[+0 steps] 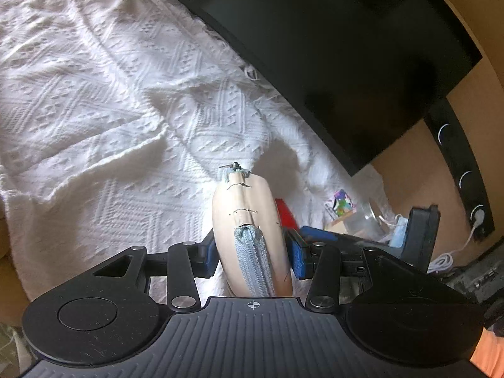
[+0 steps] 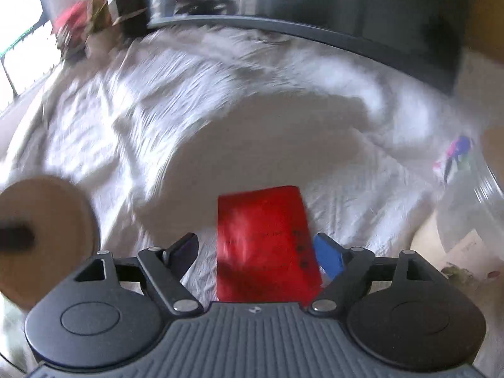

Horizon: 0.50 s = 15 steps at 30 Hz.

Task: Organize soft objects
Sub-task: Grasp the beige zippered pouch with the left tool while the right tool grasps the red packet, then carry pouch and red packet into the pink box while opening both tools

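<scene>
My left gripper (image 1: pixel 253 253) is shut on a beige soft pouch (image 1: pixel 249 217) with a light blue zipper, held upright above the white textured blanket (image 1: pixel 110 94). A red soft pouch (image 2: pixel 264 242) lies on the blanket between the fingers of my right gripper (image 2: pixel 255 253), whose jaws stand open around it; the right wrist view is motion-blurred. The beige pouch also shows at the left edge of the right wrist view (image 2: pixel 47 239). A corner of the red pouch (image 1: pixel 285 214) shows behind the beige pouch in the left wrist view, beside the right gripper's blue pad (image 1: pixel 318 232).
A dark panel (image 1: pixel 346 47) runs along the far edge of the blanket. A clear plastic container (image 2: pixel 472 208) and a colourful card (image 1: pixel 340 204) sit at the right. White cables (image 1: pixel 447 258) lie at the lower right. Dark and red objects (image 2: pixel 94 15) stand at the far left.
</scene>
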Motion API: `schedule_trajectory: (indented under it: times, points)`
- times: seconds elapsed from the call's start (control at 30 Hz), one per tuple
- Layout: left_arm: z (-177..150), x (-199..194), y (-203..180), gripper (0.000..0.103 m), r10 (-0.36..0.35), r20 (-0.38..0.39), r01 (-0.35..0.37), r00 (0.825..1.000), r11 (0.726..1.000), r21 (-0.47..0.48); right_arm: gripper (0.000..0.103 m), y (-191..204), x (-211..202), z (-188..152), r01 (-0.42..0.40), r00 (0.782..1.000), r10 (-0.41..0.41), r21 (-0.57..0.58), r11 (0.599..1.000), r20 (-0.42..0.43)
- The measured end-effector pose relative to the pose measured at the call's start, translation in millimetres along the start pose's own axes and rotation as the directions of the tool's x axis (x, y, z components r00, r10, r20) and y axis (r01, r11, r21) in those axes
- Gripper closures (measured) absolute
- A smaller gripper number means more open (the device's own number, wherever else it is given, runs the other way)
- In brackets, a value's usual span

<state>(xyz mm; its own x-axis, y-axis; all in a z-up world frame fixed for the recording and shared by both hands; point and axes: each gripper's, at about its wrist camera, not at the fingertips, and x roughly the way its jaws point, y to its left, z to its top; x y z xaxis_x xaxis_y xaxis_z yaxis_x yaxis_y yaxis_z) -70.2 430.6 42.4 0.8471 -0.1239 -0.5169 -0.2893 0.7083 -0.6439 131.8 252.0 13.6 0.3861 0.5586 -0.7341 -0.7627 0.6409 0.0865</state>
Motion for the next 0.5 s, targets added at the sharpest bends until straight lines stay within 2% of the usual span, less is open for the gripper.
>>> schedule_trajectory:
  times: [0.07,0.27,0.33,0.4,0.5]
  points:
    - [1.1,3.3,-3.2,0.055,-0.004,-0.009,0.004,1.0,1.0,0.016,0.022,6.0,2.2,0.8,0.028,1.0,-0.028,-0.049,0.998,0.008]
    - [-0.5,9.6,-5.0,0.055,0.021,-0.03,-0.019,0.999,0.999,0.04,0.023,-2.2,8.9,4.5,0.041,0.999,-0.041,-0.043,0.998,0.008]
    - [-1.6,10.8,-5.1,0.055,0.024,-0.039,-0.022,0.999,0.999,0.045,0.045,0.6,3.3,2.7,0.043,0.999,-0.043,-0.052,0.998,0.005]
    - [-2.1,14.5,-6.0,0.055,0.028,-0.054,-0.025,0.998,0.998,0.051,0.049,5.4,-5.4,0.2,0.027,0.999,-0.029,-0.071,0.997,-0.021]
    - [-4.1,21.9,-13.0,0.055,0.026,-0.085,-0.019,0.996,0.997,0.08,0.049,10.8,-32.1,-5.3,0.032,0.999,-0.032,-0.08,0.996,0.006]
